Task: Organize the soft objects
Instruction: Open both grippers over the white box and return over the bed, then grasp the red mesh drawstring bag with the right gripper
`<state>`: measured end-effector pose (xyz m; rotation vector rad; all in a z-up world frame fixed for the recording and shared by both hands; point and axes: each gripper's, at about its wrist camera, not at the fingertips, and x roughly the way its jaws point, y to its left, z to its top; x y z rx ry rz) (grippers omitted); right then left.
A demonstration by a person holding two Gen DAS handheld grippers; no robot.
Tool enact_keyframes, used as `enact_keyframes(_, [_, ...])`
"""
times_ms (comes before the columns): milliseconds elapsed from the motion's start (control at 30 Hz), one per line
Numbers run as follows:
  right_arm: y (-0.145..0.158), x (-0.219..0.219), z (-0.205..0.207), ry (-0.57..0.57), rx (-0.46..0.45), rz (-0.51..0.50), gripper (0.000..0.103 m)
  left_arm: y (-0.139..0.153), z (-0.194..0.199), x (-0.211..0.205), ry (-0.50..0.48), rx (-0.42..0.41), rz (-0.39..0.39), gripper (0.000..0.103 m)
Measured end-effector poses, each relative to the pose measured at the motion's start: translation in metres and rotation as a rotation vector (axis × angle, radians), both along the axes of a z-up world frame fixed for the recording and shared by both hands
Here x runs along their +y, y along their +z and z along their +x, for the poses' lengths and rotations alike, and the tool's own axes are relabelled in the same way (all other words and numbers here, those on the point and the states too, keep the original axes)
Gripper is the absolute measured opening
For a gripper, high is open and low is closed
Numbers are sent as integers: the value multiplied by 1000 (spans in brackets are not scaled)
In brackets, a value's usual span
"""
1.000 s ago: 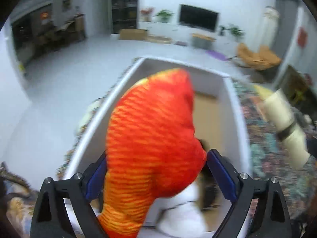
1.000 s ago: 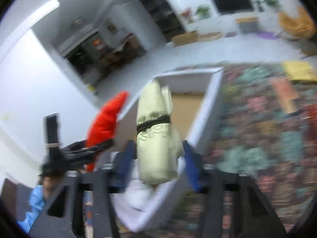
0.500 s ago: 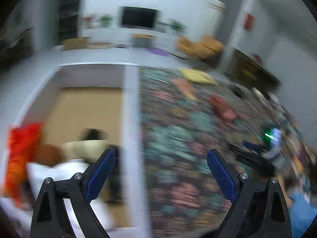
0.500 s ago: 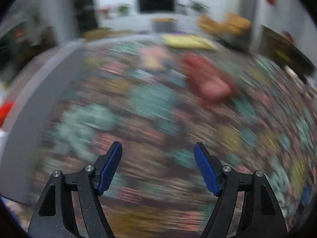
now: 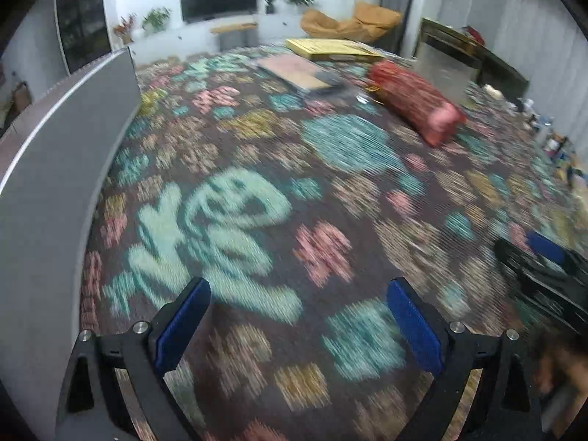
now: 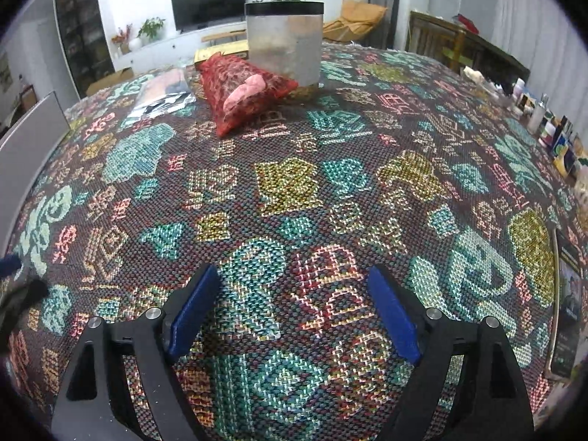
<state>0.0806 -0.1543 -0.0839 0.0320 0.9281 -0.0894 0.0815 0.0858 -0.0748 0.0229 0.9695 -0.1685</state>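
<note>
My left gripper (image 5: 297, 325) is open and empty, low over the patterned cloth (image 5: 330, 169). My right gripper (image 6: 292, 312) hangs over the same cloth with its jaws opening and nothing between them. A red mesh bag (image 6: 242, 88) with something pink inside lies further back on the cloth; the left wrist view shows this red mesh bag (image 5: 415, 106) at upper right. The grey-white box wall (image 5: 55, 183) stands at the left; its inside is hidden.
A clear jar with a black lid (image 6: 284, 40) stands behind the bag. A flat pinkish packet (image 5: 294, 71) and a yellow flat package (image 5: 330, 49) lie at the back. Small bottles (image 6: 544, 117) line the right edge. The room's floor lies beyond.
A second ago the left gripper held an orange plush and the right a cream roll over the box. Both were let go into it, and both grippers swung right over the cloth.
</note>
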Motion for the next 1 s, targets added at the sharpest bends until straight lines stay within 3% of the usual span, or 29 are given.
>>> enact_keyframes(233, [-1, 0, -2, 0, -1, 0, 87, -20, 24, 7, 25, -31, 47, 103])
enact_keyframes(833, [-2, -1, 1, 1, -3, 7, 89, -20, 27, 8, 25, -30, 31, 103])
enact_keyframes(1000, [22, -1, 35, 120, -89, 49, 87, -20, 27, 8, 25, -30, 32, 103])
